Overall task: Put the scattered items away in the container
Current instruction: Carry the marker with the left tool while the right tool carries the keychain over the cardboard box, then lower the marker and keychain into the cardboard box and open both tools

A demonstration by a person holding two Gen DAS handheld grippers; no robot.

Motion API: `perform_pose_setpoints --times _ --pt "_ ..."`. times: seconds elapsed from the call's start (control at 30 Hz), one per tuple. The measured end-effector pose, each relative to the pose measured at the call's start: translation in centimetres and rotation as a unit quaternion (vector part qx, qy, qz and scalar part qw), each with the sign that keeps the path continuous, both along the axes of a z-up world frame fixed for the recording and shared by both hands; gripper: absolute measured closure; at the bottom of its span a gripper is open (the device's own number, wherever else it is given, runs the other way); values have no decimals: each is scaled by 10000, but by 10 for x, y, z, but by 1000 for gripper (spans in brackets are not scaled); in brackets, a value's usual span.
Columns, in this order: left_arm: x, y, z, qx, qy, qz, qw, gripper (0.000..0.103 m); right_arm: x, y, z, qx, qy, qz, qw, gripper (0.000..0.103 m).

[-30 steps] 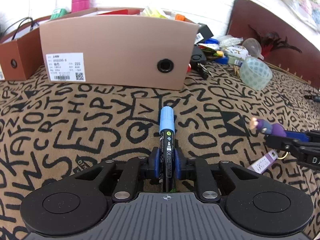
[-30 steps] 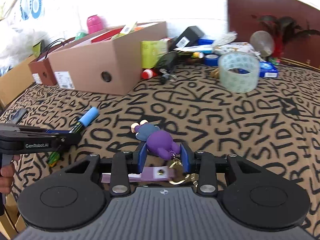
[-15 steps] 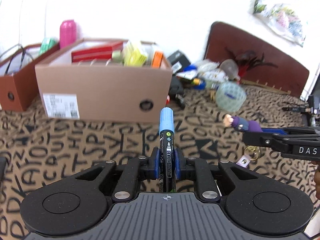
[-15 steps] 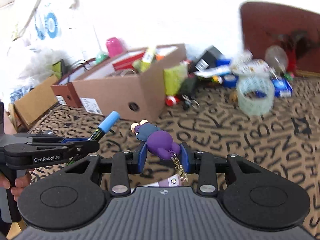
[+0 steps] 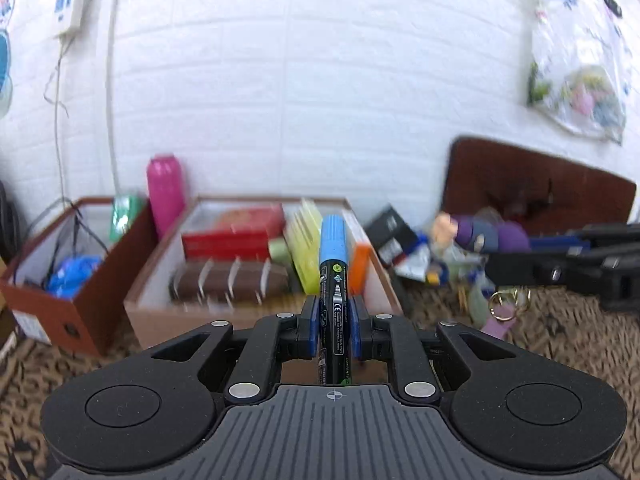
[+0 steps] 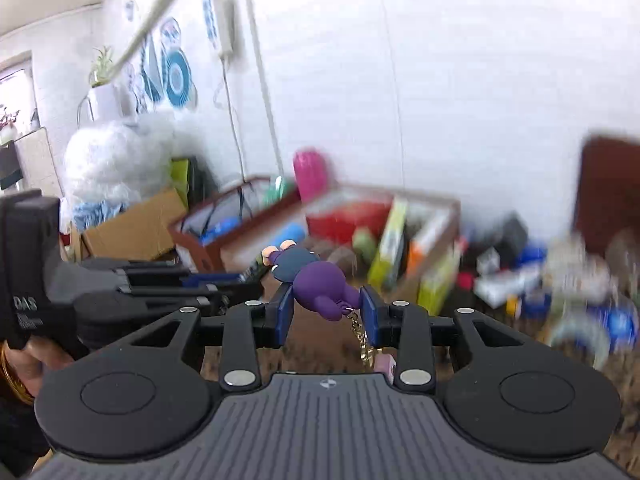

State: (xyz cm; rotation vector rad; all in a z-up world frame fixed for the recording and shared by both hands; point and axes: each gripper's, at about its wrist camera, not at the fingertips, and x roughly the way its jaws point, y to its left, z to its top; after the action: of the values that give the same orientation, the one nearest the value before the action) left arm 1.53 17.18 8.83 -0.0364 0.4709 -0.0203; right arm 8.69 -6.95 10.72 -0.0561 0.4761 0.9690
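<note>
My left gripper (image 5: 334, 326) is shut on a black marker with a blue cap (image 5: 333, 264), held in the air in front of the open tan cardboard box (image 5: 256, 316). The box holds a red box, yellow-green packets and an orange item. My right gripper (image 6: 328, 314) is shut on a purple figure keychain (image 6: 318, 284), its gold chain and pink tag hanging below. The right gripper also shows at the right of the left wrist view (image 5: 560, 264). The box appears in the right wrist view (image 6: 436, 236), blurred.
A darker brown box (image 5: 80, 240) with a blue bag stands left of the tan box, a pink bottle (image 5: 165, 192) behind them. Scattered items (image 5: 412, 256) lie right of the box on the patterned cloth. A white brick wall is behind.
Both grippers have risen and moved toward the tan box, carrying the marker and the keychain. The box's inside is now visible from above.
</note>
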Motion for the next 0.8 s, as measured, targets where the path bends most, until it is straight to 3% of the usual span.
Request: perform_pose_setpoints --times 0.13,0.23,0.5,0.53,0.67,0.7,0.73,0.8 --pt "29 16 15 -20 -57 168 9998 90 20 28 37 100 -406 -58 9991 63" --pt "52 29 15 38 -6 261 9997 90 39 52 47 82 -536 -105 9985 63" --pt "104 53 -13 21 286 399 9988 88 90 106 10 -119 -298 -143 9994 63" --pt "112 54 -18 -13 301 356 9989 80 99 113 2 -183 -294 -177 9992 62" --pt "140 53 -33 5 312 372 9988 22 143 142 -33 -585 -242 -512 9967 59" --pt "142 54 -35 29 289 425 9987 13 151 142 -38 -610 -222 -594 9961 38" --pt "141 56 -37 21 258 488 9985 10 155 139 -42 -573 -206 -711 9956 18" --pt "137 60 -41 -62 200 568 9982 1 156 128 -46 -413 -280 -843 9952 17"
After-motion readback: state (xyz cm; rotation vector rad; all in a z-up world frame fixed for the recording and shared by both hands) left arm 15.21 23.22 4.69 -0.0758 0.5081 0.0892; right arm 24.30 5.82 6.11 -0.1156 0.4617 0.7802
